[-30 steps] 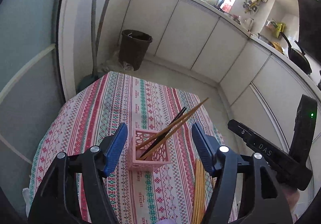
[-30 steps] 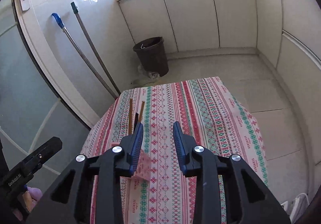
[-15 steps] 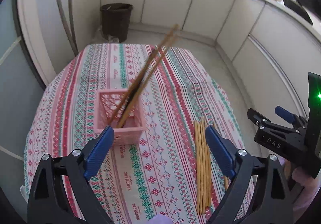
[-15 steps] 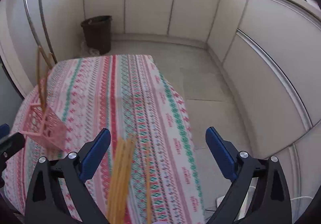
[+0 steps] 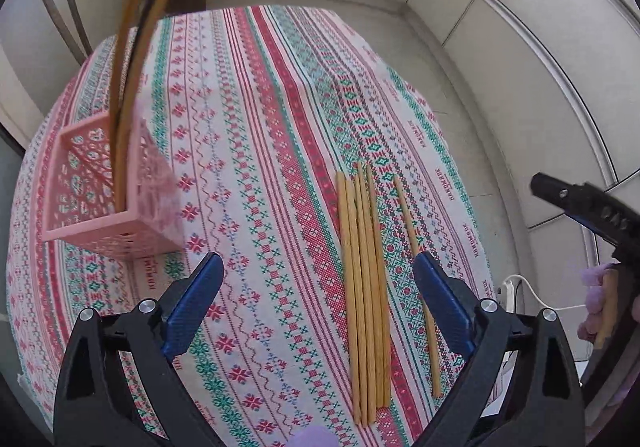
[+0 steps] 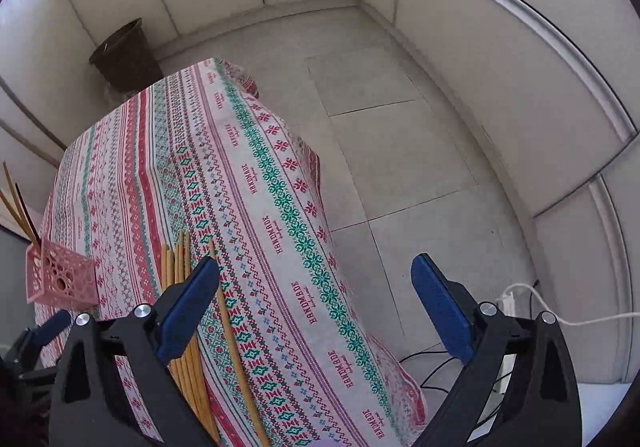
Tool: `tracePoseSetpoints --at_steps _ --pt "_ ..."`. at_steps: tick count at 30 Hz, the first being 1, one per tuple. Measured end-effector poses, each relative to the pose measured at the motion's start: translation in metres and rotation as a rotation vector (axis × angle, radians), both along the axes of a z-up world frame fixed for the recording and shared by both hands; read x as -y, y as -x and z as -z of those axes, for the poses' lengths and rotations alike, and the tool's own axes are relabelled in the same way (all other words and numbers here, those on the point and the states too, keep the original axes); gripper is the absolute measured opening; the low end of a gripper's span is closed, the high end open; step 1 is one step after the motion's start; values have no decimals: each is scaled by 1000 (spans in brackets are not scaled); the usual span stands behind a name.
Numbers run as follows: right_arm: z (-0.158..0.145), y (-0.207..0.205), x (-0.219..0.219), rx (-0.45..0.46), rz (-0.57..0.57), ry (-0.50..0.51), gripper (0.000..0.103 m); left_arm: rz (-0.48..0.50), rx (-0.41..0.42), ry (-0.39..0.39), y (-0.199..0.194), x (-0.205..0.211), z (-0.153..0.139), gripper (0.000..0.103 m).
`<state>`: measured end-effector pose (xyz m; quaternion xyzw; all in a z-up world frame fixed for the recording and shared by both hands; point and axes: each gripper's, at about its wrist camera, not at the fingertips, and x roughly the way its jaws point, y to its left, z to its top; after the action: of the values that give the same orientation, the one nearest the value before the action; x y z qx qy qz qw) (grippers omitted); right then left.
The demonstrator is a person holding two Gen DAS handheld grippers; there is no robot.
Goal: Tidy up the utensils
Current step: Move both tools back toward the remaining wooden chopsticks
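Tablecloth (image 5: 280, 135) centre bare; chopsticks (image 5: 364, 279) near right edge; both grippers' fingers (image 5: 438, 299) spread, empty.

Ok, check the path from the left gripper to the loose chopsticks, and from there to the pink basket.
Nothing visible blocks either. The left gripper hangs open over the loose chopsticks, only bare tablecloth lies between them and the pink basket, which already holds some chopsticks.
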<state>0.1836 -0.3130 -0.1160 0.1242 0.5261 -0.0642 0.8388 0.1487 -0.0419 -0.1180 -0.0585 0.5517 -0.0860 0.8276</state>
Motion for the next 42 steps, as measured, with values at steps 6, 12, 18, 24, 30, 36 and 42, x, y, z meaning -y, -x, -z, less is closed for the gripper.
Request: tracePoseSetpoints --at_steps 6,12,18,24,30,36,42 --pt "5 3 32 -8 145 -215 96 -27 -8 -33 -20 13 11 92" --pt "11 2 39 -29 179 -276 96 -49 -20 -71 -44 23 25 89" --pt "16 0 42 -47 181 -298 96 -100 -25 -99 -68 23 39 80" --pt "24 -2 46 -66 189 -326 96 -127 -75 -126 -86 19 63 60" --pt "27 -3 46 -74 184 -337 96 -144 -65 -126 -96 16 67 58" --pt "27 -3 46 -72 182 -340 96 -127 -68 -77 -101 17 60 58" --pt "28 -4 45 -79 180 -343 96 -110 -89 -120 -99 28 69 59"
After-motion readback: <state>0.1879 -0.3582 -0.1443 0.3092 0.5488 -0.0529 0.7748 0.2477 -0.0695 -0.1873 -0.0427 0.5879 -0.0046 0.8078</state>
